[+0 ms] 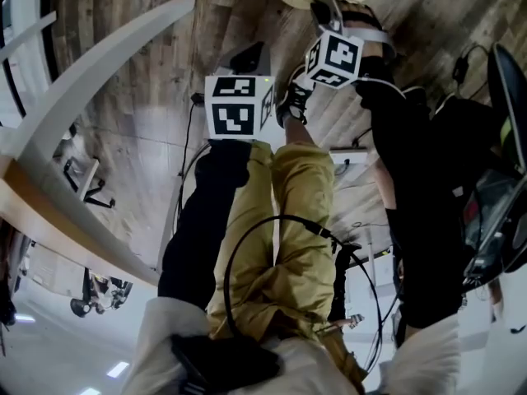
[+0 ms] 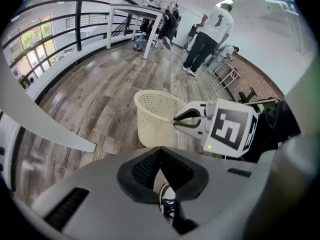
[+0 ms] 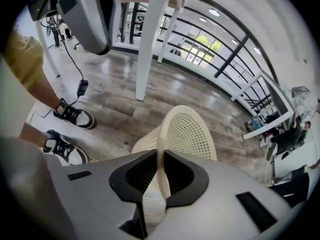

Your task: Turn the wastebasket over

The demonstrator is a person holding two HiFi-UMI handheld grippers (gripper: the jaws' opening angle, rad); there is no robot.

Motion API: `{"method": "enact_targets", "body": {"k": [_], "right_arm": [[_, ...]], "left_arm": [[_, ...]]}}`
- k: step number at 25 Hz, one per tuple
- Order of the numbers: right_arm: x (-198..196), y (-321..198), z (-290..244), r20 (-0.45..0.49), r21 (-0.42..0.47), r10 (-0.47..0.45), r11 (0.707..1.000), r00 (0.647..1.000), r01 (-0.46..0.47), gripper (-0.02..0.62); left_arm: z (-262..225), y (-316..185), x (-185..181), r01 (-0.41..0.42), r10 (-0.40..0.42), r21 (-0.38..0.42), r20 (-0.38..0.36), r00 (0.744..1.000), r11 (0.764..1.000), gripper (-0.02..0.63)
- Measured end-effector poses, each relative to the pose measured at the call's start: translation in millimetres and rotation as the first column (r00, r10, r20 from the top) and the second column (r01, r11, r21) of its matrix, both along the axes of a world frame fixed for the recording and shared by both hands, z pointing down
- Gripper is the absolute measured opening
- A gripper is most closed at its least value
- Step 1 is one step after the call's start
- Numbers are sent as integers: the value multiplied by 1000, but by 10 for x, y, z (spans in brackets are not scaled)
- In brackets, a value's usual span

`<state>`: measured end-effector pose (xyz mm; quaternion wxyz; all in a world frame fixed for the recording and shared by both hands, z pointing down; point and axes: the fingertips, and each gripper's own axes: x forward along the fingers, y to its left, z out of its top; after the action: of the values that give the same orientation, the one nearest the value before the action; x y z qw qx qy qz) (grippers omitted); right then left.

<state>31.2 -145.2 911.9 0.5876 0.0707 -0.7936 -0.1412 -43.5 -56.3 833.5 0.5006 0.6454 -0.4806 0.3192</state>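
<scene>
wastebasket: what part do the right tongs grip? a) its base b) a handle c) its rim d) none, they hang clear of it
c: in the right gripper view the right tongs are closed on the rim of the wastebasket, whose mesh wall shows beyond.

We find bare plank floor [image 2: 95,99] open from the wastebasket [image 2: 156,116] out to the railing [image 2: 79,19] at the floor's edge. Our shoes [image 3: 74,115] crowd its near side; a white table leg [image 3: 149,49] and a cabled power brick [image 3: 81,87] stand nearby.
</scene>
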Motion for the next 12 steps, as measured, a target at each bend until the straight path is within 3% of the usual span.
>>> {"method": "enact_targets", "body": {"k": [5,12], "right_arm": [[-39,638,248,-6,-139,-38,990,999,37,58],[9,1076,450,-27,-280,-28,960,999,19,58]], "left_arm": [[53,93,-8,-11,11,-11,5,1000,1000,2],[97,209,-13,-21,22,-22,9,1000,1000,2]]}}
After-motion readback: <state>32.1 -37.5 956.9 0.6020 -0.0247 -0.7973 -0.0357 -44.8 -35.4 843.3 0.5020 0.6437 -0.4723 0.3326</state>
